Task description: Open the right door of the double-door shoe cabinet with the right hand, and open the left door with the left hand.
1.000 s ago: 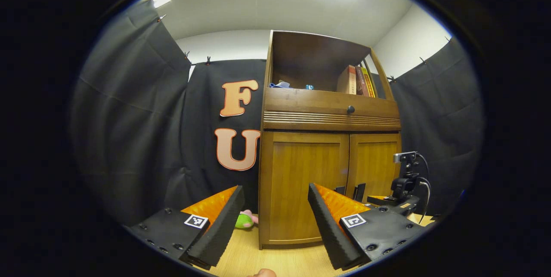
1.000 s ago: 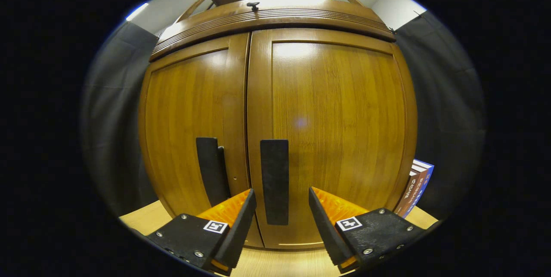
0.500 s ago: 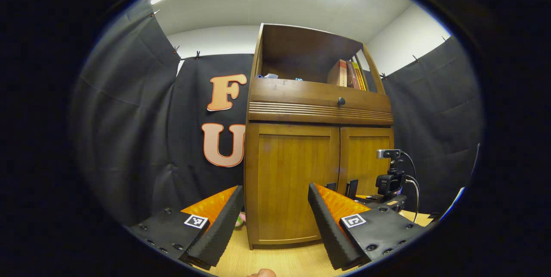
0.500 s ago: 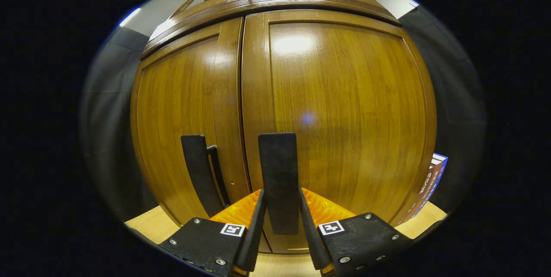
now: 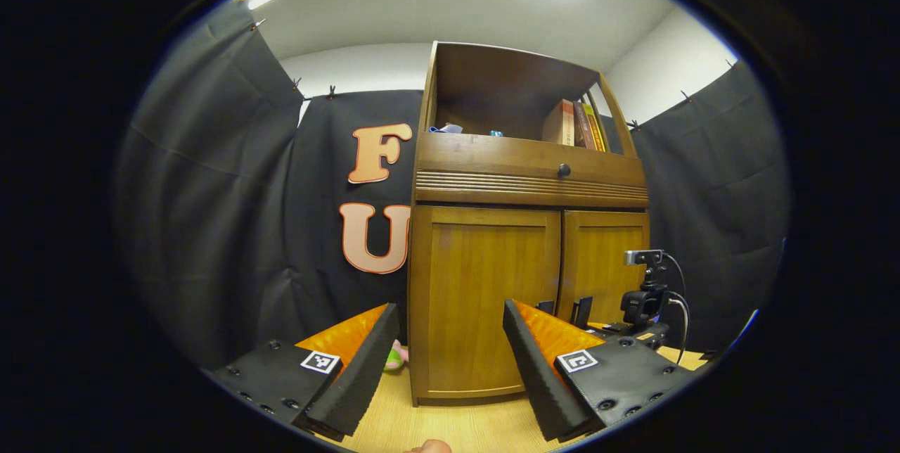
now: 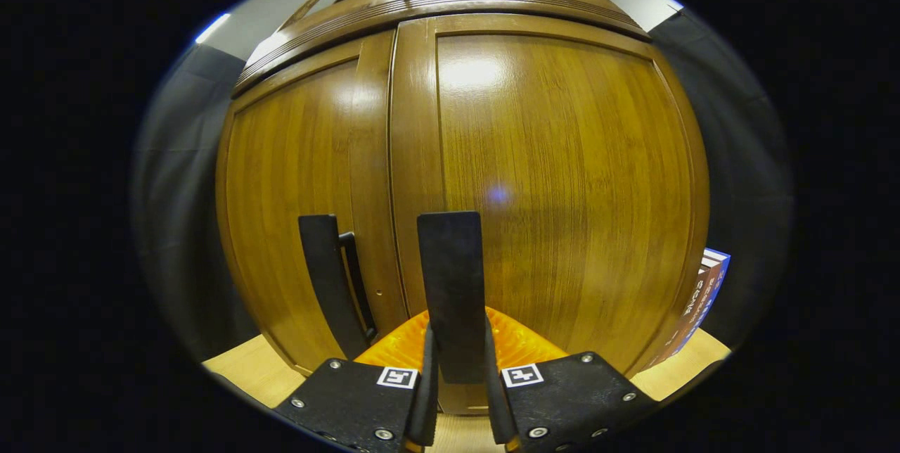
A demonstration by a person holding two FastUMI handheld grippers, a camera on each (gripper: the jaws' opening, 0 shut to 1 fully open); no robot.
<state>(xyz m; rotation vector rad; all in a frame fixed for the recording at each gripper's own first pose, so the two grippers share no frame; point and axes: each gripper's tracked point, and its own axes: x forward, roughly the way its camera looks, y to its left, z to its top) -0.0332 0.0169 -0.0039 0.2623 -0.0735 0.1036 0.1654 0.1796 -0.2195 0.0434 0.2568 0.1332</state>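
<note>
In the left gripper view, the left gripper [image 5: 444, 361] hangs back from the shoe cabinet [image 5: 527, 179], jaws spread, both doors closed. In the right gripper view, the right gripper [image 6: 455, 397] pinches the right door's handle [image 6: 451, 284]; the left door's handle [image 6: 325, 277] stands free beside it.

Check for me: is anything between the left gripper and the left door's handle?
Nothing visible. The left gripper hangs open, back from the cabinet, with bare floor ahead. The right gripper is shut on the right door's handle, beside the left door's handle.

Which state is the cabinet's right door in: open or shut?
Shut: the right door sits flush beside the left door, though the right hand-held gripper clamps its handle.
</note>
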